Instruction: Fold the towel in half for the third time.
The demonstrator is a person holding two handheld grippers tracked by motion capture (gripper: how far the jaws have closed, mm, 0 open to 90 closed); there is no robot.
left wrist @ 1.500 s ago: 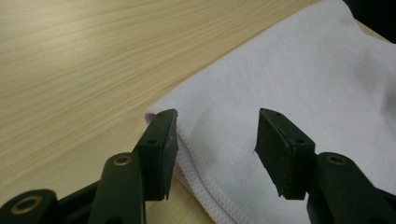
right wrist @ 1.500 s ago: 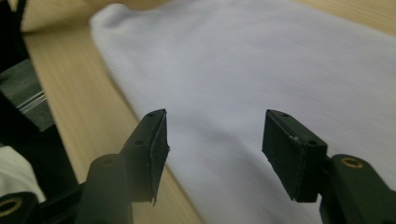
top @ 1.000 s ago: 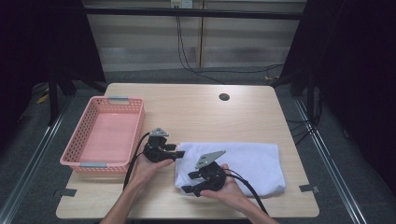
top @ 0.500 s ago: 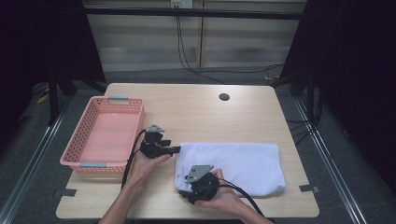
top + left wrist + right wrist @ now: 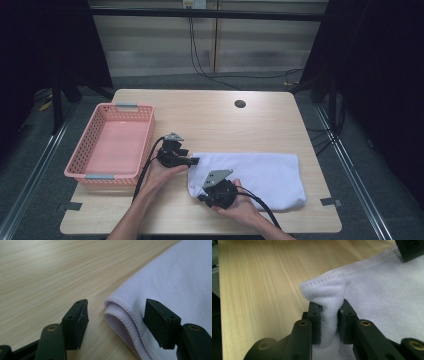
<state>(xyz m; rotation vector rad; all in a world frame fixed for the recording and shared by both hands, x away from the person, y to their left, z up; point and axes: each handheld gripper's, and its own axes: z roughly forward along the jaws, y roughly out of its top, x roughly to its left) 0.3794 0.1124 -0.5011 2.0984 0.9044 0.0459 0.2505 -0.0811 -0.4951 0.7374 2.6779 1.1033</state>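
Observation:
A white folded towel (image 5: 260,175) lies on the right half of the wooden table (image 5: 210,120). My left gripper (image 5: 194,161) sits at the towel's far left corner. In the left gripper view its jaws have just been opening, and the left gripper (image 5: 116,322) is open, with the layered towel (image 5: 175,277) corner between the pads, which do not press on it. My right gripper (image 5: 201,198) is at the near left corner. Its jaws have just been closing, and the right gripper (image 5: 329,320) is shut on a raised fold of the towel (image 5: 387,290).
A pink plastic basket (image 5: 85,170) stands at the table's left side, close to my left hand. A dark round hole (image 5: 240,104) marks the far part of the tabletop. Bare wood stretches behind the towel. A black jaw of the other gripper (image 5: 412,248) shows at the top right of the right gripper view.
My right hand has shifted slightly toward the towel's near left corner. The left hand has stayed at the far left corner.

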